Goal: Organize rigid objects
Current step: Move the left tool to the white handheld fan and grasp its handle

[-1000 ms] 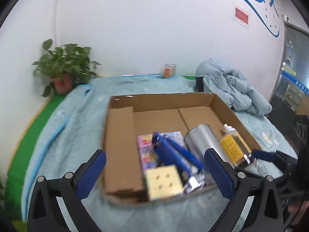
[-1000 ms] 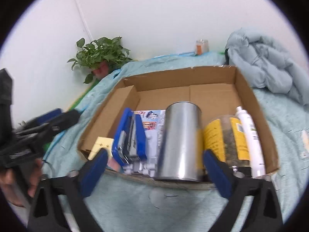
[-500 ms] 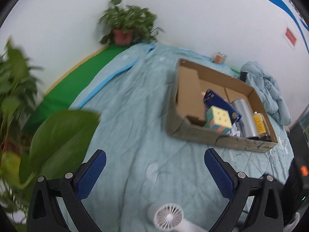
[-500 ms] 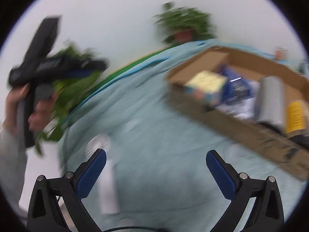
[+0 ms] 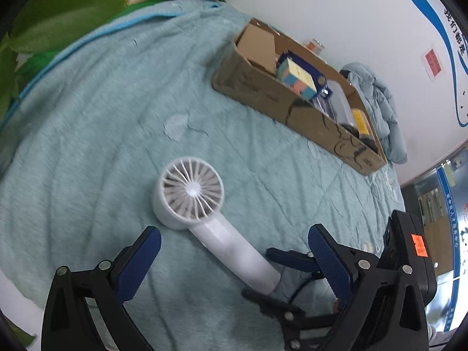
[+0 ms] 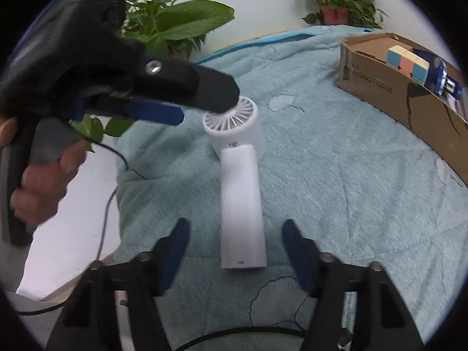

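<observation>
A white hand-held fan (image 5: 204, 213) lies flat on the teal quilt (image 5: 111, 93), its round head away from me; it also shows in the right wrist view (image 6: 241, 193). My left gripper (image 5: 234, 257) is open, its jaws on either side of the fan's handle. My right gripper (image 6: 235, 245) is open just short of the handle's butt end. A cardboard box (image 5: 292, 108) farther back holds a colour cube (image 5: 297, 80), a blue stapler, a metal can and a yellow-labelled jar; it also shows in the right wrist view (image 6: 409, 102).
Potted plants (image 6: 181, 26) stand at the quilt's left edge and at the back (image 6: 336, 0). A crumpled pale blue blanket (image 5: 380, 108) lies behind the box. A white wall runs along the far side. The quilt's near edge drops off at the left.
Both grippers have swung away from the box and down to the white fan at the near edge of the quilt. The fan has come into view between their open jaws.
</observation>
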Available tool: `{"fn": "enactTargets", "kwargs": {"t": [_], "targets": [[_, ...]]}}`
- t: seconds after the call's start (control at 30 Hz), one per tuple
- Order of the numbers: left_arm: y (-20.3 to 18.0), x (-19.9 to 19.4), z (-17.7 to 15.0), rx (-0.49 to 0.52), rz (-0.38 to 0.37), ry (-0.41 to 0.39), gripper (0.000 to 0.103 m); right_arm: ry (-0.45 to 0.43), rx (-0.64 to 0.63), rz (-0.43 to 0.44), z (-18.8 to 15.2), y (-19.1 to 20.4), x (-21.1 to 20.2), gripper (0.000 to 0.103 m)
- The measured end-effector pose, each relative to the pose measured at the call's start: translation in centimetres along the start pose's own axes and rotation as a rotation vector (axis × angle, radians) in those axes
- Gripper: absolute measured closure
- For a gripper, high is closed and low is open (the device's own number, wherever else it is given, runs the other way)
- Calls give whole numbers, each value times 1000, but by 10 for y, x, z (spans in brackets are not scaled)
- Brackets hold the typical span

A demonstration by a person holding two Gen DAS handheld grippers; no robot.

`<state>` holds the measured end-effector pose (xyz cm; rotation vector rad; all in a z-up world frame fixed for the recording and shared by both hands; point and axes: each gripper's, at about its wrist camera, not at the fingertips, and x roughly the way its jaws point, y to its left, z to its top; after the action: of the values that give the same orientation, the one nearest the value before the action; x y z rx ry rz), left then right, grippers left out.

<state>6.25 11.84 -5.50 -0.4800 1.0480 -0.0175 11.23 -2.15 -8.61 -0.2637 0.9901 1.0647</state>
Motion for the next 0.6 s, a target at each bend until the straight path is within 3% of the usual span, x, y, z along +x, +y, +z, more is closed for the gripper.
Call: {"fn": "enactTargets", "kwargs": {"t": [0.1,0.13,0.27,0.43,0.6], "targets": [[-5,14,-12,3,-33,27,18,21,48,40,-5,-3,4,68],[-6,17,-15,4,-54,34,29,12,83,69,-7,-5,3,71],[-12,31,-14,-9,-56,47,34,3,189,114,-11,-13,2,71],[-17,37,-20,-9,-68,64,57,22,432,277,-28,-37,0,71],[-31,37,-18,32,-82,57,58,11,657,451,-46,-59,-4,71]]}}
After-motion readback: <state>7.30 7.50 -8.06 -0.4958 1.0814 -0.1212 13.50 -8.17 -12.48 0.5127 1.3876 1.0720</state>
